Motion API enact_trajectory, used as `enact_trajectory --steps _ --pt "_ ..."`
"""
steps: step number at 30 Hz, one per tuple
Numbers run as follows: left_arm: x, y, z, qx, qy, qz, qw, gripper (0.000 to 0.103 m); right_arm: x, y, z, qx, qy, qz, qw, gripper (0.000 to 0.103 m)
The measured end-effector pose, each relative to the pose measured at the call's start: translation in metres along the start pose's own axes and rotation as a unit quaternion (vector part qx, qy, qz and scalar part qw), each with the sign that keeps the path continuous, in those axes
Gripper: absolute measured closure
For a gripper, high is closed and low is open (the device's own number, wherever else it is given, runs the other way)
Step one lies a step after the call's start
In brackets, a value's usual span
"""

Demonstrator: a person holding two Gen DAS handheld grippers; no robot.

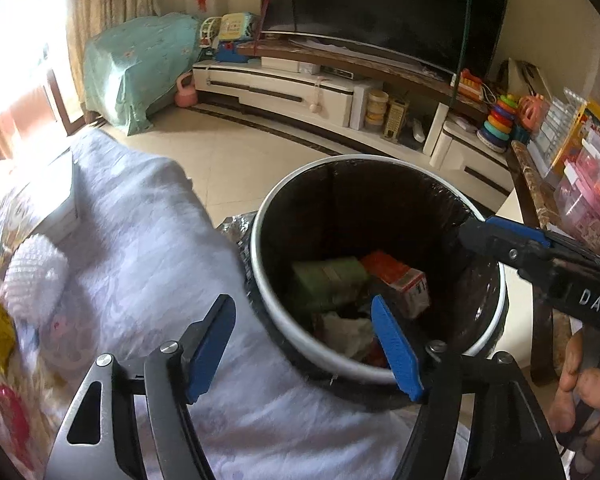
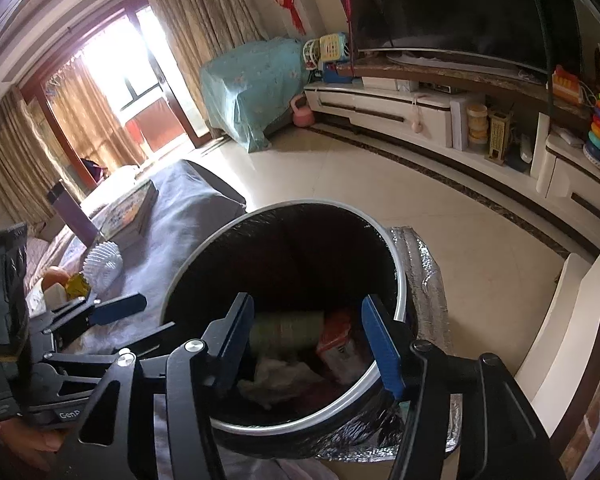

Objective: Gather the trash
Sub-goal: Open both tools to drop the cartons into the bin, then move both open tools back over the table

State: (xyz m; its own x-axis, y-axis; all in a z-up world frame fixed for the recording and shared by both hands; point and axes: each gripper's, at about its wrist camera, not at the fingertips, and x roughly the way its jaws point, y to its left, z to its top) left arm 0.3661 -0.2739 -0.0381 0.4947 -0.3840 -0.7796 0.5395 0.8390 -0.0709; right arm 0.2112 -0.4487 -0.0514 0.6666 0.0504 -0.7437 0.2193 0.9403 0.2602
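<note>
Trash sits in the bin (image 1: 376, 368), a round white-rimmed can lined with a black bag: a green pack (image 1: 328, 280), an orange carton (image 1: 400, 284) and crumpled white paper (image 1: 348, 330) lie at the bottom, touching one another. The bin stands on the floor (image 1: 228, 156) just beside a cloth-covered surface (image 1: 148, 240).

The left gripper (image 1: 304, 348) hangs over the near rim, its jaws spread wide with nothing between them; one blue pad is above the cloth, the other above the bin's mouth. The right gripper (image 1: 470, 232) reaches in from the far right edge of the bin; in the left wrist view its tip looks narrow, but its own camera shows its jaws (image 2: 308, 340) apart and empty, framing the trash below.

On the surface, well apart from the bin, lie a white pleated paper cup (image 2: 102, 258), a gold foil wrapper (image 2: 76, 284), a purple box (image 2: 74, 216) and a flat printed box (image 2: 130, 212). A silver foil sheet (image 2: 424, 272) lies on the floor under the bin's far side. Beyond are a TV (image 1: 384, 4) on a long white cabinet (image 1: 284, 88) and a stacking-ring toy (image 1: 498, 120).
</note>
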Motion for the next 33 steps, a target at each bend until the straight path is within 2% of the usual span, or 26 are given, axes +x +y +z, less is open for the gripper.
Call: enact_trajectory --steps 1,3,9,24,33 --pt "-0.004 0.003 -0.004 -0.006 -0.003 0.000 1.0000 0.033 -0.001 0.000 0.000 0.002 -0.002 0.003 1.000 0.043" --pt "-0.013 0.009 -0.014 -0.017 -0.008 0.000 0.9998 0.033 -0.005 0.005 -0.003 0.005 -0.007 0.009 1.000 0.034" --pt "-0.041 0.036 -0.047 -0.061 -0.019 0.005 0.9979 0.031 -0.010 0.027 -0.013 0.001 -0.013 0.037 0.999 0.026" --pt "-0.120 0.109 -0.127 -0.163 -0.041 0.048 0.9847 0.031 -0.002 0.107 -0.053 -0.031 0.020 0.101 0.994 0.024" --pt "-0.150 0.131 -0.167 -0.197 -0.041 0.071 0.9770 0.031 0.009 0.153 -0.078 -0.064 0.046 0.129 0.988 0.024"
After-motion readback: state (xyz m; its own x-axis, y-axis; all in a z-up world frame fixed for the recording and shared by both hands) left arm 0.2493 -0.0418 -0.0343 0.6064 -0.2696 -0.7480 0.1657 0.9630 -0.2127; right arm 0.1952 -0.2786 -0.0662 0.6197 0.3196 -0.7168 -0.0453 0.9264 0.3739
